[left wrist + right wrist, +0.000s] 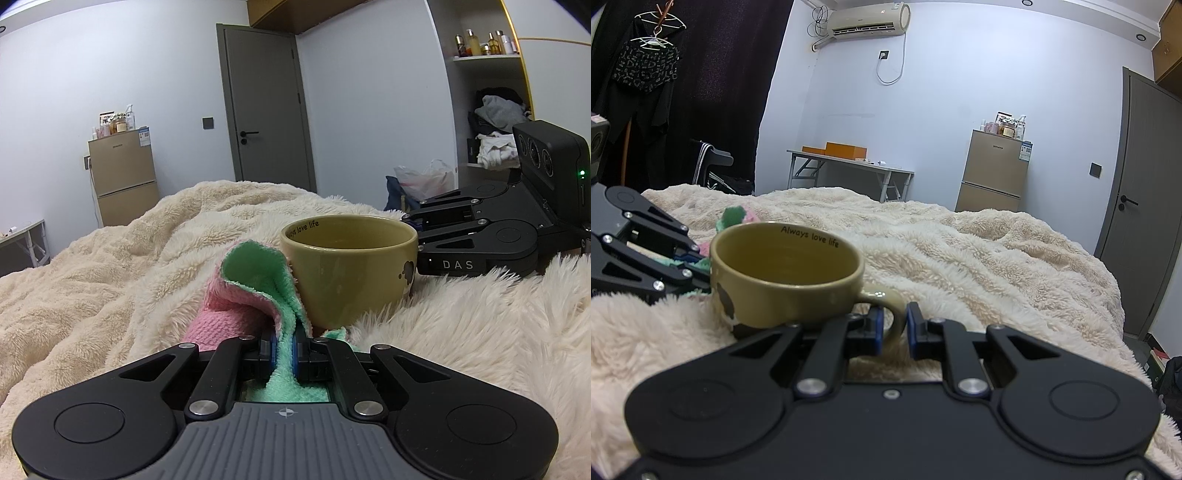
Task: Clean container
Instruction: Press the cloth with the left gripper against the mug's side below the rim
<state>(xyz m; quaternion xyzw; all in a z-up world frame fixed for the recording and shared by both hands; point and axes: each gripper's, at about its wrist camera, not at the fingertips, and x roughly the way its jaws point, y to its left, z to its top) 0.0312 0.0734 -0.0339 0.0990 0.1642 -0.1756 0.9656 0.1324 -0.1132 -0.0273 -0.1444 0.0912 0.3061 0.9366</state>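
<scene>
Olive-yellow glazed ceramic, the round mug (349, 271) stands upright on the cream fluffy blanket (110, 266) that covers the bed, its mouth open upward and the words "Always love life" printed in black just inside its rim. A dark blotch pattern marks its outer wall on the side facing the right gripper. The left gripper (283, 350) comes at the mug from the near side in its own view, and its fingers are clamped together on a pink and green terry cleaning cloth (255, 291); the cloth bunches up above the blue pads, green side inward and pink side outward, and its upper fold leans against the mug's wall just below the rim. A strip of the green cloth also runs back between the fingers toward the gripper body. The right gripper (894, 326) is closed on the mug's curved handle (886, 306), with a blue pad on either side of the loop, holding the mug in place on the blanket. In the right wrist view the left gripper shows at the far left edge, with the cloth peeking out behind the mug. A tan two-door fridge (993, 173) stands against the wall beyond the bed, beside a grey door (267, 107).
</scene>
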